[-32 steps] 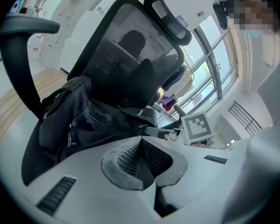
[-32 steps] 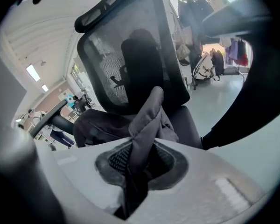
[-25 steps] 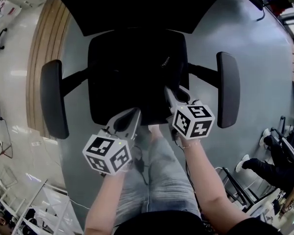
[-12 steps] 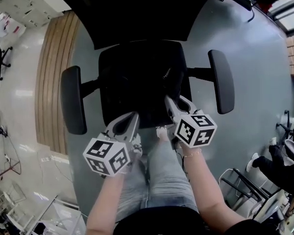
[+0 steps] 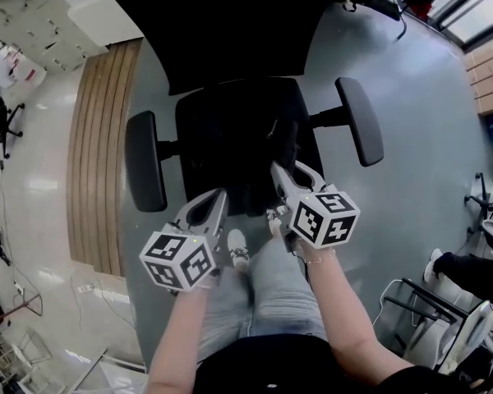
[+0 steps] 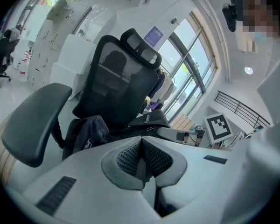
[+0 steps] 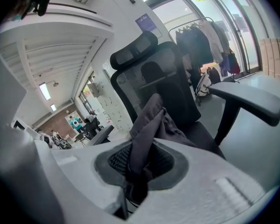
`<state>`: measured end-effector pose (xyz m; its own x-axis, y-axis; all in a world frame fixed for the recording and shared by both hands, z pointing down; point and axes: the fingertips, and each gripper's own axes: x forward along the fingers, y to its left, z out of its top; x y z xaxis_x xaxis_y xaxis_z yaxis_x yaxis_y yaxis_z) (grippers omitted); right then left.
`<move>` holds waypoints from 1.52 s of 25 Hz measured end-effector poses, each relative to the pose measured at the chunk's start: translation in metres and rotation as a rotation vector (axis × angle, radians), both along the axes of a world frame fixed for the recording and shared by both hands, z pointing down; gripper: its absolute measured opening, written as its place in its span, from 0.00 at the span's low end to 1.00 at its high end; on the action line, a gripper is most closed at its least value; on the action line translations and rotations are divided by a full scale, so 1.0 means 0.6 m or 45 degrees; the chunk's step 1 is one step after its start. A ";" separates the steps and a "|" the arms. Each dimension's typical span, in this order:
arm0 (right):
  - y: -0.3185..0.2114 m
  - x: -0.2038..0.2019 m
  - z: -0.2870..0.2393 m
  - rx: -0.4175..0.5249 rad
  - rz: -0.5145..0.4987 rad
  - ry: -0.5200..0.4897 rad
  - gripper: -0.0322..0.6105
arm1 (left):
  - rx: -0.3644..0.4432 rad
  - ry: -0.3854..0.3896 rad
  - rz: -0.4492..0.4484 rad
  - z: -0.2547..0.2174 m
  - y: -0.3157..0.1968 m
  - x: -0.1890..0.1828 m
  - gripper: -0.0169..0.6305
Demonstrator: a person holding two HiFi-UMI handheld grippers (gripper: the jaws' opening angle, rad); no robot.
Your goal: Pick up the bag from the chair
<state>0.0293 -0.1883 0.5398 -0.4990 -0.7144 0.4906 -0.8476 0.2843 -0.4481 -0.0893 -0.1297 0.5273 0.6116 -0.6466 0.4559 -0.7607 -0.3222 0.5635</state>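
A black bag (image 5: 245, 142) lies on the seat of a black office chair (image 5: 204, 117). My right gripper (image 5: 278, 171) is over the seat's front right and is shut on a fold of the bag's dark fabric (image 7: 149, 125), which stands up between its jaws (image 7: 139, 164). My left gripper (image 5: 216, 197) hangs at the seat's front edge, left of the bag, shut with nothing in it (image 6: 142, 155). In the left gripper view the bag (image 6: 91, 130) slumps on the seat ahead.
The chair's armrests (image 5: 145, 171) (image 5: 360, 121) flank the seat and its tall mesh backrest (image 5: 230, 23) rises behind. The person's legs and shoes (image 5: 237, 249) stand just before the seat. A wooden strip (image 5: 94, 154) runs along the floor at left. Another chair base (image 5: 427, 310) sits at right.
The chair has drifted up and shrunk in the head view as the person drew back. Both grippers hold their places relative to the seat, the right one still clamped on the bag.
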 end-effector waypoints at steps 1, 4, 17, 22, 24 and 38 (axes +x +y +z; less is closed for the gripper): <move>0.009 -0.005 -0.010 0.009 0.002 -0.008 0.14 | 0.008 0.001 0.001 -0.007 0.008 -0.005 0.05; 0.031 -0.024 -0.044 0.038 -0.004 -0.030 0.14 | 0.031 0.003 0.009 -0.027 0.029 -0.025 0.05; 0.120 -0.051 -0.146 0.098 0.009 -0.029 0.14 | 0.112 0.082 0.021 -0.110 0.086 -0.077 0.05; 0.146 -0.043 -0.180 0.105 0.018 -0.006 0.14 | 0.150 0.114 0.061 -0.147 0.107 -0.070 0.05; 0.152 -0.038 -0.194 0.117 0.021 -0.001 0.14 | 0.171 0.108 0.076 -0.158 0.115 -0.068 0.05; 0.149 -0.013 -0.331 0.258 0.027 -0.134 0.14 | 0.287 0.203 0.060 -0.260 0.093 -0.043 0.05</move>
<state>0.0213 -0.0991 0.3413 -0.5239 -0.8037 0.2820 -0.8059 0.3604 -0.4698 -0.1149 -0.0739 0.3711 0.6959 -0.6899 0.1994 -0.6494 -0.4859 0.5850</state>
